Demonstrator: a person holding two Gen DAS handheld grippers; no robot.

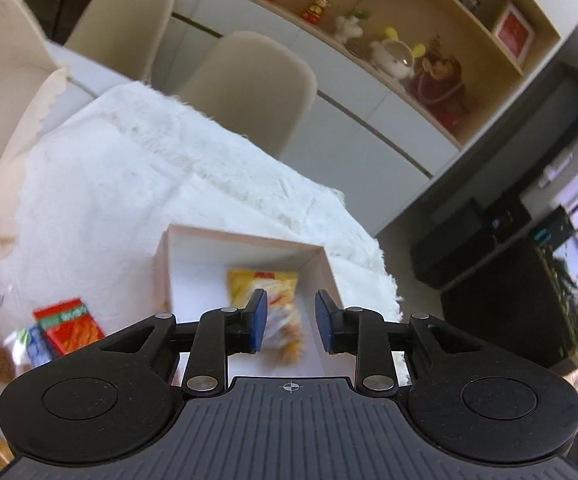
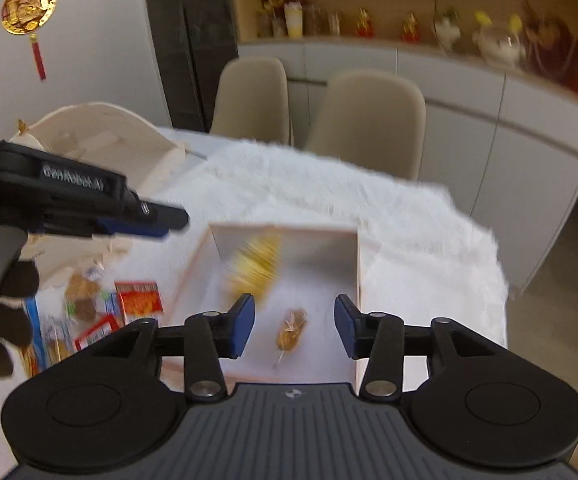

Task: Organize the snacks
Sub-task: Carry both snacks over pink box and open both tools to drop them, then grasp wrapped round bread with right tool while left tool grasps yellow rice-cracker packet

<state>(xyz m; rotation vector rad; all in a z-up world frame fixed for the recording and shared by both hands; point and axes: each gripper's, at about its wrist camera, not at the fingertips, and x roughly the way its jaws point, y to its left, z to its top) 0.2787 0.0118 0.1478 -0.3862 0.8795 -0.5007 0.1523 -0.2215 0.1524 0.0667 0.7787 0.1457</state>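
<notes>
Both tongs, left tongs [image 1: 291, 322] and right tongs [image 2: 295, 326], gape empty over white box [image 2: 359, 264], frame centre. Yellow snack bag [image 2: 255, 264] and clear wrapped snack [image 2: 291, 330] inside. Loose packets [image 2: 139, 298] lower left on worktop: light, crinkly, slippery; pinch edge seams.

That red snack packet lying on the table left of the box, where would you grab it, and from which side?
The red packet lies flat on the white cloth with other snacks crowded on its left. I would probably come down from above and pinch its right edge, the side facing the box, where bare cloth leaves room for the fingers. Being thin and flat, it likely offers only an edge to grip.
</notes>
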